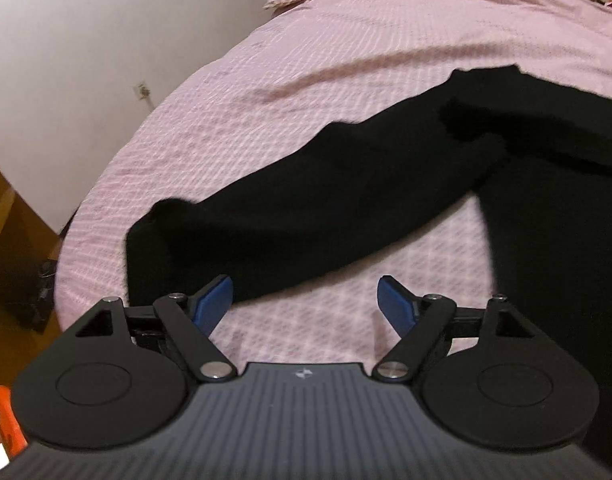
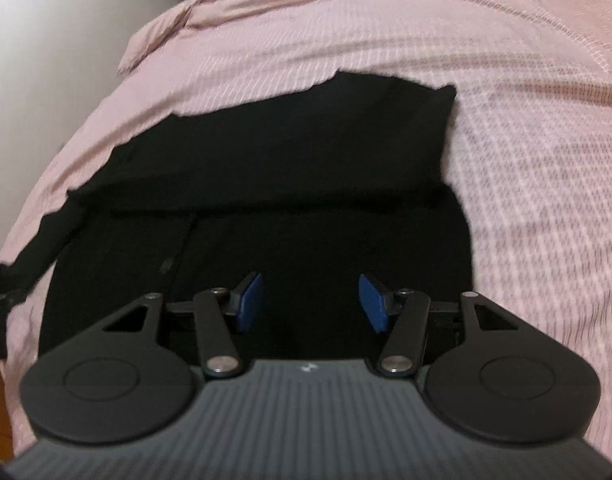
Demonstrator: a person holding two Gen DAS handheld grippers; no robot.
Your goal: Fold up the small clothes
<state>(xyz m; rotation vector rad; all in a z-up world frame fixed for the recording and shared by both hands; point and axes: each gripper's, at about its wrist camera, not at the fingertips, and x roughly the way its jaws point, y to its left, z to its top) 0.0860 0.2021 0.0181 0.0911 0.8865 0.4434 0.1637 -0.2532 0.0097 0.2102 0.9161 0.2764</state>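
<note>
Blue-padded jaws of the left gripper point(image 1: 304, 304) stood spread and empty just short of the black garment's sleeve point(image 1: 289, 216), which ran on a slant from its cuff at lower left up toward the body at right, its long axis crossing the jaw line. That garment point(image 2: 289, 168) lay spread on the pink bed cover point(image 2: 546, 160), its far part apparently folded over. Over the body hovered the right gripper point(image 2: 310, 304), jaws likewise parted, gripping nothing. By my reading, the left was better placed for the sleeve
</note>
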